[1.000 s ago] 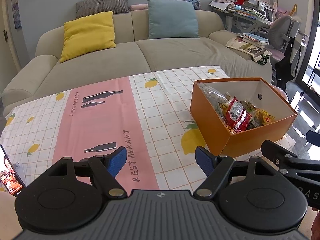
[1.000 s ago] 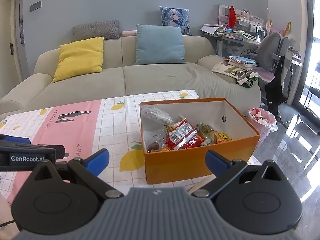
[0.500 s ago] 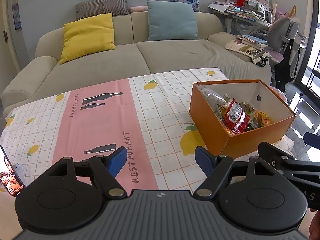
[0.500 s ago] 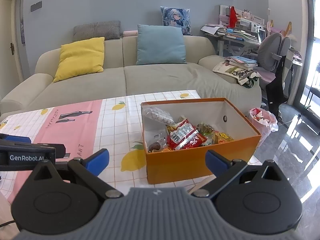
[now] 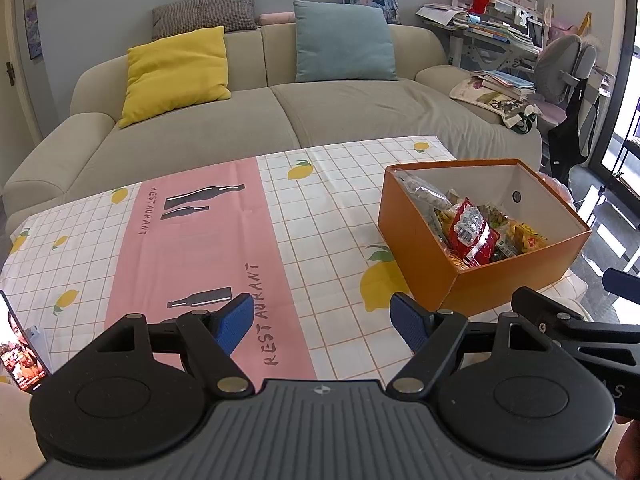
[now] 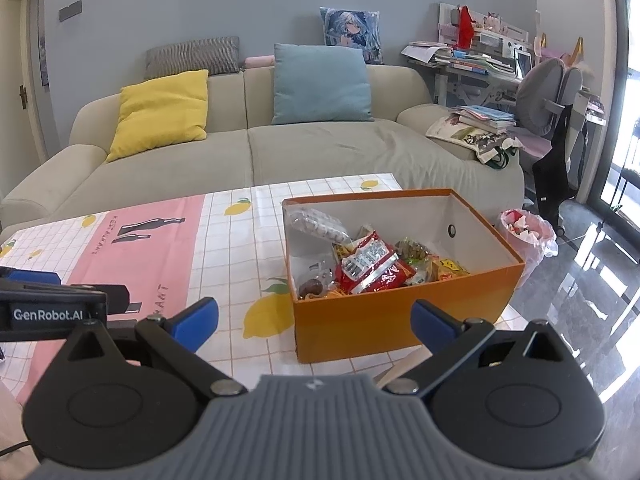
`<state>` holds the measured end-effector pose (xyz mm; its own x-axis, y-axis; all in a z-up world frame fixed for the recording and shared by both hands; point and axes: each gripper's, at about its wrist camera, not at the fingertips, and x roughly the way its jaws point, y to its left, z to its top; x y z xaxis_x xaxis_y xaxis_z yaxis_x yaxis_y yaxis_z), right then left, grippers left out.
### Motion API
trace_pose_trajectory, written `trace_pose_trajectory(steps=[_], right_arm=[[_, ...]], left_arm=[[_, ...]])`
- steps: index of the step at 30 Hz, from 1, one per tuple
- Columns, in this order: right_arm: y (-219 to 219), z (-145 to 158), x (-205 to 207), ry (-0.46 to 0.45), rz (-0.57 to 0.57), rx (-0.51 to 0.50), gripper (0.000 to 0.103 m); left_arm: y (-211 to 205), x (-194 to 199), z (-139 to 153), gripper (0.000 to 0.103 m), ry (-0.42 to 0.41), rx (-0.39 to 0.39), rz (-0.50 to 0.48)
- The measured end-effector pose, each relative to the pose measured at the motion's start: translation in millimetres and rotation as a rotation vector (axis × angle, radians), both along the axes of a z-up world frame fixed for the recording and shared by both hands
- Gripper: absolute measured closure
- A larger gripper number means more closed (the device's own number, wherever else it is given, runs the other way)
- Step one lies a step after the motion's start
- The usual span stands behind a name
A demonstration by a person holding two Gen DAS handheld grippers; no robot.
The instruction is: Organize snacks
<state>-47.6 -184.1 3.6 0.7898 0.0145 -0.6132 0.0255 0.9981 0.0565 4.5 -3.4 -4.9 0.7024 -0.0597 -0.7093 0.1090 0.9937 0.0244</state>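
An orange box (image 5: pixel 420 248) (image 6: pixel 384 328) stands at the right end of the table and holds several snack packets, with a red packet (image 5: pixel 470 234) (image 6: pixel 370 266) on top. My left gripper (image 5: pixel 322 322) hovers open over the pink and white tablecloth (image 5: pixel 200 240), left of the box, with nothing between its blue pads. In the right wrist view my right gripper (image 6: pixel 314 322) is open and empty just in front of the box's near wall. Each gripper shows at the edge of the other's view.
A beige sofa (image 5: pixel 248 120) with yellow and blue cushions runs behind the table. A phone (image 5: pixel 18 344) leans at the table's left edge. To the right stand a pink-lined bin (image 6: pixel 528 236), a grey chair (image 6: pixel 548 92) and a cluttered desk.
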Motion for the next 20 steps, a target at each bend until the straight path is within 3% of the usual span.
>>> trace_pose_trajectory(steps=[20], right_arm=[[2.3,-2.6,1.4,0.015,0.000,0.002,0.003]], left_arm=[[0.6,-3.8,2.0,0.012,-0.023,-0.015,-0.015]])
